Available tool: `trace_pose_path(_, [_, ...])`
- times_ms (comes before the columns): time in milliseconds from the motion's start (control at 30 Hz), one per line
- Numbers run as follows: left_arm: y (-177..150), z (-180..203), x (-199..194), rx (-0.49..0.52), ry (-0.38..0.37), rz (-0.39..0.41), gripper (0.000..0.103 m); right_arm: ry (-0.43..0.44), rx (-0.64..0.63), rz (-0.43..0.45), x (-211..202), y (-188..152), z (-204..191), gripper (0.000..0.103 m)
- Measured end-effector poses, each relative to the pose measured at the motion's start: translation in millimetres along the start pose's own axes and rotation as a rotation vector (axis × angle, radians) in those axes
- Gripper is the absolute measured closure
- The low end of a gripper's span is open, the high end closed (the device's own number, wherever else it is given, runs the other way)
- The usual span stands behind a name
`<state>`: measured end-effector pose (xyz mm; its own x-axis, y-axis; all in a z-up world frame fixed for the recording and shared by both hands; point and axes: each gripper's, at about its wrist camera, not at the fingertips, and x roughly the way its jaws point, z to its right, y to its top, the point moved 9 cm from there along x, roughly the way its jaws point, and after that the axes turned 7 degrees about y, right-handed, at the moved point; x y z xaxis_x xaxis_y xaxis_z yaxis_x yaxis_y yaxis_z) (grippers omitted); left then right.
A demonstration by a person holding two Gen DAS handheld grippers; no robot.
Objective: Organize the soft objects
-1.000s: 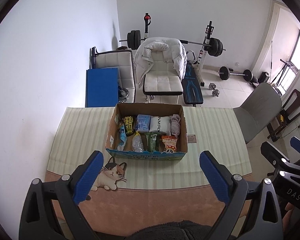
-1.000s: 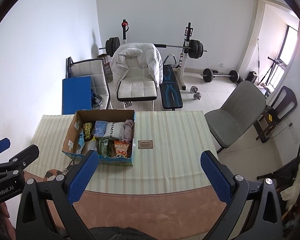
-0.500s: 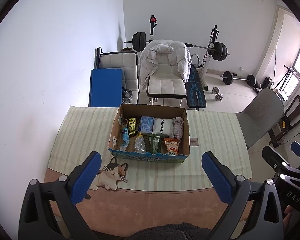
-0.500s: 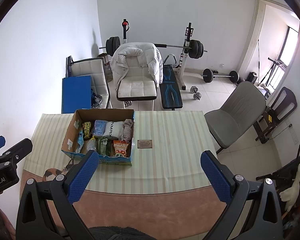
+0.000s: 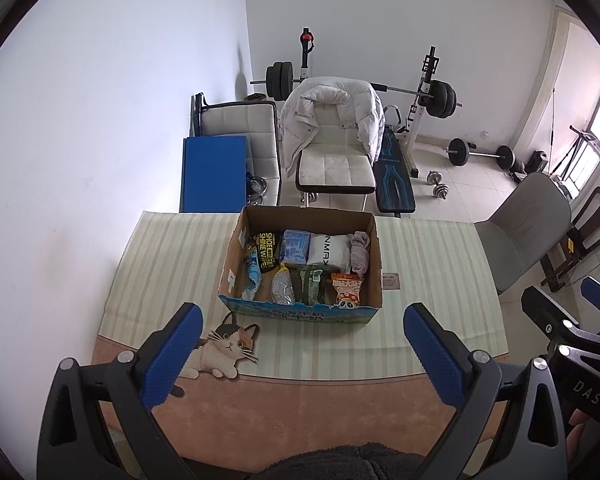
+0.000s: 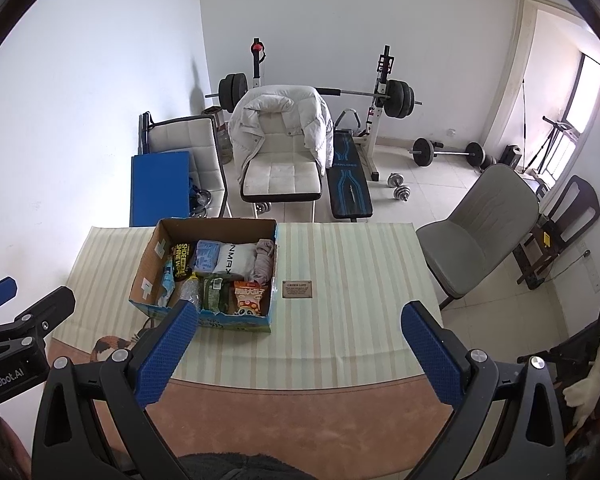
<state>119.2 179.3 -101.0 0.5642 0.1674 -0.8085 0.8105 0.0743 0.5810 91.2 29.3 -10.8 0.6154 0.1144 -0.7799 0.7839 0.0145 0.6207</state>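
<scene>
An open cardboard box (image 5: 230, 264) (image 6: 150, 260) stands on the striped tablecloth. Packed in it are a white NMAX pack (image 5: 328, 250) (image 6: 236, 258), a blue pack (image 5: 295, 246), a rolled grey cloth (image 5: 360, 254) (image 6: 264, 260), a black shoe-wipes pack (image 5: 269, 250), green packs (image 5: 310, 286) and an orange snack bag (image 5: 346, 288) (image 6: 250, 296). My left gripper (image 5: 300, 350) hovers open above the near table edge, nothing between its blue pads. My right gripper (image 6: 296, 350) is open too, right of the box, empty.
A cat picture (image 5: 226, 350) is printed on the cloth near the front left. A small label card (image 6: 297, 289) lies right of the box. Beyond the table stand a white chair with a jacket (image 5: 332, 136), a weight bench (image 5: 394, 178) and a grey chair (image 6: 480, 220).
Both grippers have shifted slightly, so the box sits a little further right and lower in each view. Both stay open and empty.
</scene>
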Motion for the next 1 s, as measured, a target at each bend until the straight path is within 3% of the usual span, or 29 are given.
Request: trace_pose_path(1000, [13,-5,2,0.015,-0.005,0.009,0.0,0.005,0.013,0.01,6,2,0,0.0])
